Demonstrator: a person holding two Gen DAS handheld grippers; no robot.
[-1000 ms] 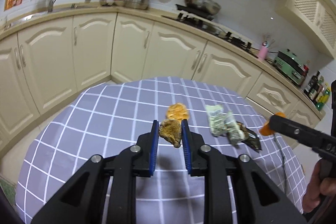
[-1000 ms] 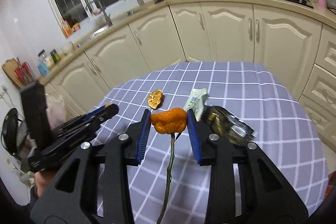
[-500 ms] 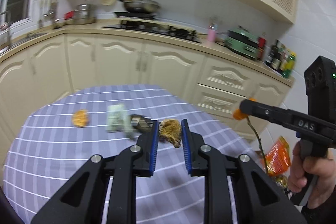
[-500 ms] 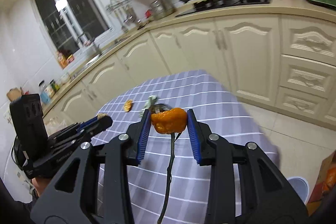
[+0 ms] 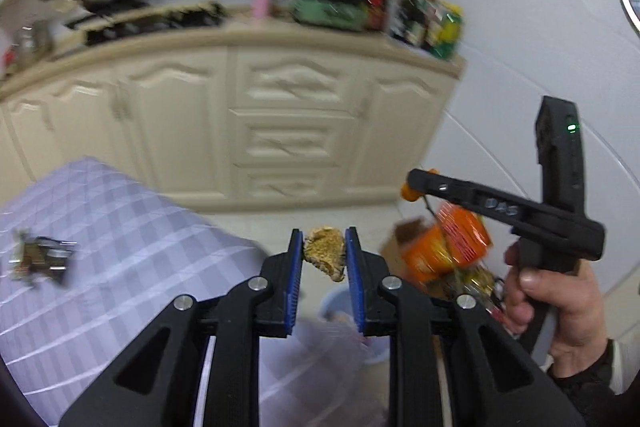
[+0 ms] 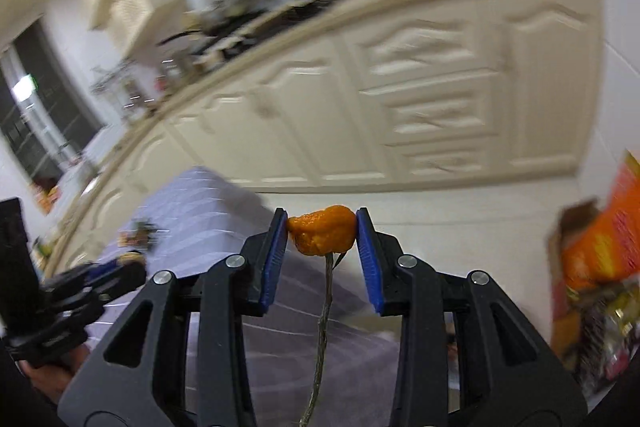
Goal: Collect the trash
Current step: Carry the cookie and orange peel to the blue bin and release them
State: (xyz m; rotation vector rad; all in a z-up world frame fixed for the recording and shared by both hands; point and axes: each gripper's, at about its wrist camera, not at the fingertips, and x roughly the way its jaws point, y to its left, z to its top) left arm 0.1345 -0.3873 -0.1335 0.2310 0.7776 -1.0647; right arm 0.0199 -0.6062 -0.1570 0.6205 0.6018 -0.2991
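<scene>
Both hands have swung away from the worktop (image 5: 120,247) within the last second: a second ago each wrist camera looked across the checked cloth at the scraps, and now both look past its right edge to the floor and the cream lower cabinets (image 5: 288,115) (heavy motion blur in both views). The left gripper (image 5: 323,251) is clamped on a brownish dried peel scrap (image 5: 325,253), blue pads pressing either side, same hold as before. The right gripper (image 6: 322,233) is clamped on an orange peel piece (image 6: 322,231) with a thin stem (image 6: 322,331) hanging below it. In the left wrist view a pale blue bin (image 5: 340,301) shows low, just behind the left gripper's fingers, partly hidden; an orange bag (image 5: 444,247) of clutter sits to its right on the floor. The crumpled wrappers (image 5: 38,259) remain on the worktop at far left. Judgement: carry phase nearly done, release over the bin next; wrappers need another trip.
</scene>
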